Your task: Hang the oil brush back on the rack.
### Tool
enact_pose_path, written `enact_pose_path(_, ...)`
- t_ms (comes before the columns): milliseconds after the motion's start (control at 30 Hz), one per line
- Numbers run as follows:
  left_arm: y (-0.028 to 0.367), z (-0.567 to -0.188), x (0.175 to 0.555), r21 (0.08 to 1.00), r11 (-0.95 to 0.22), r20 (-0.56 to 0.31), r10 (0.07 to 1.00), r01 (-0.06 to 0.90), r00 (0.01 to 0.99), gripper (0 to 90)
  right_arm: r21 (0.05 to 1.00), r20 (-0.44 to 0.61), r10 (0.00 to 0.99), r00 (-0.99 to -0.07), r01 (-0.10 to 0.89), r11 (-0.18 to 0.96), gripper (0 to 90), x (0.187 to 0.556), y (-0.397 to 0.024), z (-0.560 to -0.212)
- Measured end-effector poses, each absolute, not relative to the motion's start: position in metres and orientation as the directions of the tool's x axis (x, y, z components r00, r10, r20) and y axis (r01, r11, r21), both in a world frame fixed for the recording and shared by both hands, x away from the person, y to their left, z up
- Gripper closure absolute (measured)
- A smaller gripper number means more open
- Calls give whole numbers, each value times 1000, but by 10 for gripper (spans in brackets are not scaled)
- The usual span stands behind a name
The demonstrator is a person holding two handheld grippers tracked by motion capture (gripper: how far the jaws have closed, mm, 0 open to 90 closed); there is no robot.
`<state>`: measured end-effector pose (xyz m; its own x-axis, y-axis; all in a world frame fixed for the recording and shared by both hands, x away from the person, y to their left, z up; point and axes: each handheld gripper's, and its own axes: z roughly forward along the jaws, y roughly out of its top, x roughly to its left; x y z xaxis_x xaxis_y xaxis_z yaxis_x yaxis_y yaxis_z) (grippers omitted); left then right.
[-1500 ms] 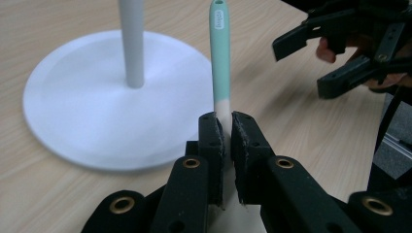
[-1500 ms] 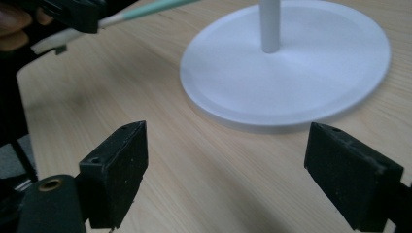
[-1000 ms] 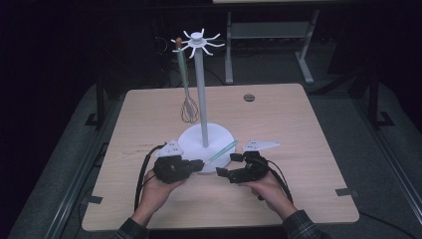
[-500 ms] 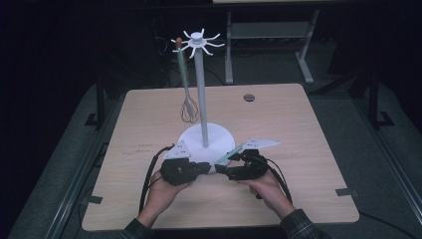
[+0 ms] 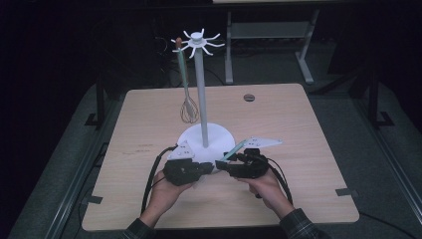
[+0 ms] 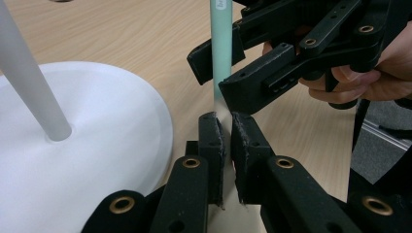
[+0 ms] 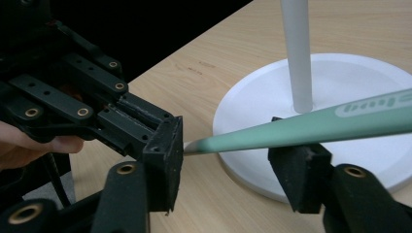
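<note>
A utensil with a mint-green handle point(image 5: 234, 149) point(image 6: 221, 29) point(image 7: 316, 124) is held low over the table, in front of a white stand's round base point(image 5: 219, 137) point(image 6: 97, 121) point(image 7: 364, 82). My left gripper point(image 5: 211, 168) point(image 6: 227, 121) is shut on the utensil's thin pale end. My right gripper point(image 5: 221, 164) point(image 7: 231, 150) has just been closing. The handle runs between its jaws, and there is still a gap at the pads. A whisk point(image 5: 189, 107) hangs from a hook at the top of the stand's pole point(image 5: 201, 99).
A small dark round disc point(image 5: 249, 97) sits near the table's far edge. Black cables trail from both grippers toward the near edge. The wooden table point(image 5: 308, 199) has dark floor on all sides, and a metal frame point(image 5: 306, 55) stands behind it.
The two grippers have drawn slightly closer together in front of the stand base. The utensil stays between them, and the whisk and stand have not moved.
</note>
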<state>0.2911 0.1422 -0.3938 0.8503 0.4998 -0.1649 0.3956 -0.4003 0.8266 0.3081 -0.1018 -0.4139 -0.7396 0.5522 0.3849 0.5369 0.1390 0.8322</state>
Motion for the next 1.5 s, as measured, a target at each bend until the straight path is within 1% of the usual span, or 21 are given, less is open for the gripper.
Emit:
enact_pose_path(33, 142, -394, 291, 825, -402, -164, 501, 396, 850, 831, 830, 395, 545, -739, 541, 132, 515, 308, -102, -413)
enact_pose_path(67, 142, -394, 291, 825, -402, -164, 501, 396, 850, 831, 830, 395, 545, -739, 541, 132, 515, 308, -102, -413)
enact_pose_path(100, 141, -395, 291, 824, -404, -163, 501, 397, 850, 831, 834, 396, 540, -743, 537, 128, 544, 309, -103, -413)
enact_pose_path(133, 141, -395, 291, 825, -403, -162, 502, 396, 850, 831, 834, 396, 540, -743, 537, 128, 544, 309, -103, -413)
enact_pose_path(167, 140, -395, 291, 825, -406, -159, 500, 393, 851, 830, 836, 399, 535, -745, 536, 123, 575, 309, -104, -413)
enact_pose_path(200, 140, -395, 291, 825, -406, -159, 500, 393, 851, 830, 836, 399, 535, -745, 536, 123, 575, 309, -104, -413)
enact_pose_path(267, 140, -395, 292, 824, -410, -157, 497, 391, 853, 830, 835, 405, 528, -747, 537, 118, 620, 308, -105, -412)
enact_pose_path(367, 138, -397, 293, 825, -404, -165, 498, 395, 852, 830, 835, 411, 523, -747, 538, 113, 644, 308, -105, -411)
enact_pose_path(567, 133, -398, 296, 820, -421, -156, 487, 388, 859, 828, 837, 424, 507, -751, 538, 96, 738, 309, -108, -410)
enact_pose_path(667, 131, -399, 296, 822, -414, -163, 485, 391, 859, 828, 837, 427, 504, -751, 539, 93, 753, 309, -109, -409)
enact_pose_path(700, 129, -399, 296, 822, -410, -169, 486, 394, 858, 828, 839, 430, 498, -753, 537, 87, 773, 310, -110, -409)
enact_pose_path(967, 126, -399, 298, 823, -421, -160, 472, 382, 867, 830, 843, 447, 465, -764, 533, 65, 845, 310, -111, -407)
enact_pose_path(1133, 128, -398, 298, 828, -406, -177, 465, 386, 868, 820, 856, 432, 456, -778, 513, 64, 848, 309, -111, -406)
enact_pose_path(1167, 129, -398, 298, 829, -406, -174, 467, 385, 867, 786, 865, 413, 461, -785, 496, 70, 848, 308, -111, -405)
enact_pose_path(1200, 130, -398, 299, 829, -407, -171, 467, 383, 867, 786, 865, 413, 461, -785, 496, 70, 848, 308, -111, -405)
enact_pose_path(1233, 131, -397, 299, 826, -412, -171, 467, 384, 868, 764, 868, 408, 463, -787, 492, 71, 848, 308, -111, -405)
enact_pose_path(1267, 133, -397, 299, 825, -419, -162, 468, 380, 869, 734, 869, 404, 466, -787, 490, 75, 848, 308, -112, -404)
enact_pose_path(1300, 136, -398, 299, 820, -429, -155, 471, 378, 869, 674, 875, 389, 467, -794, 477, 80, 848, 308, -114, -404)
enact_pose_path(1333, 136, -398, 299, 820, -429, -155, 471, 378, 869, 643, 875, 389, 467, -794, 477, 80, 848, 308, -114, -404)
enact_pose_path(1367, 138, -398, 298, 816, -435, -154, 471, 381, 868, 643, 877, 386, 470, -794, 474, 81, 848, 307, -114, -403)
enact_pose_path(1500, 146, -402, 296, 803, -464, -129, 477, 374, 870, 522, 888, 353, 479, -804, 449, 99, 847, 306, -116, -402)
